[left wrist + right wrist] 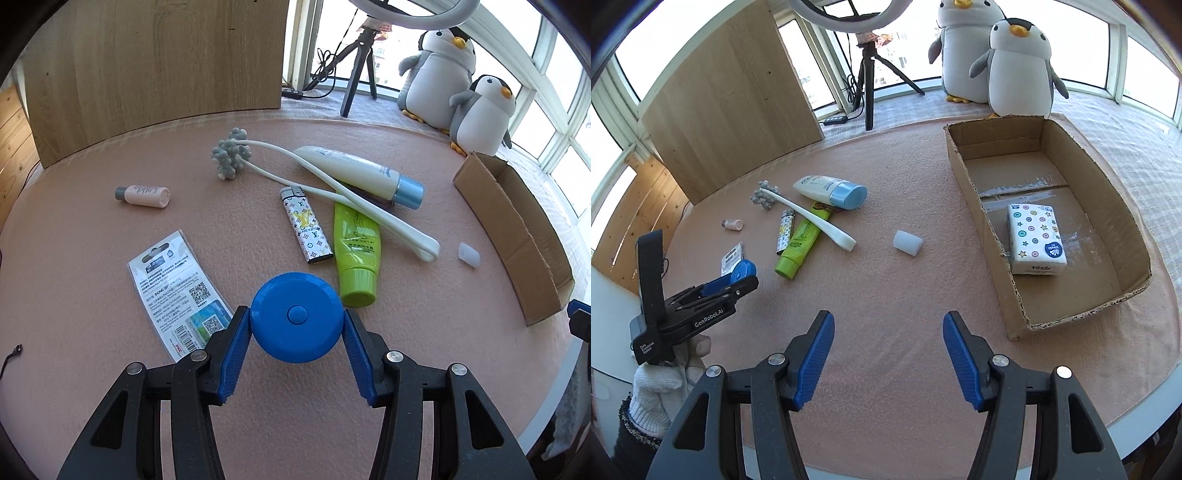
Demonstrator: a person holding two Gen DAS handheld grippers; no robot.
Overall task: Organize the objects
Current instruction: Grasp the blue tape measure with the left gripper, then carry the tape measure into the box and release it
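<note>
My left gripper is shut on a round blue tape measure, one finger on each side of it. The right wrist view shows that gripper at the left, held by a gloved hand, with the tape measure at its tip. On the pink mat lie a green tube, a patterned lighter, a white tube with a blue cap, a white massager, a small pink bottle, a card packet and a white cap. My right gripper is open and holds nothing, left of the cardboard box.
A tissue pack lies inside the box. Two plush penguins and a tripod stand behind the mat on the window ledge. A wooden board stands upright at the back left. The table edge runs close along the right.
</note>
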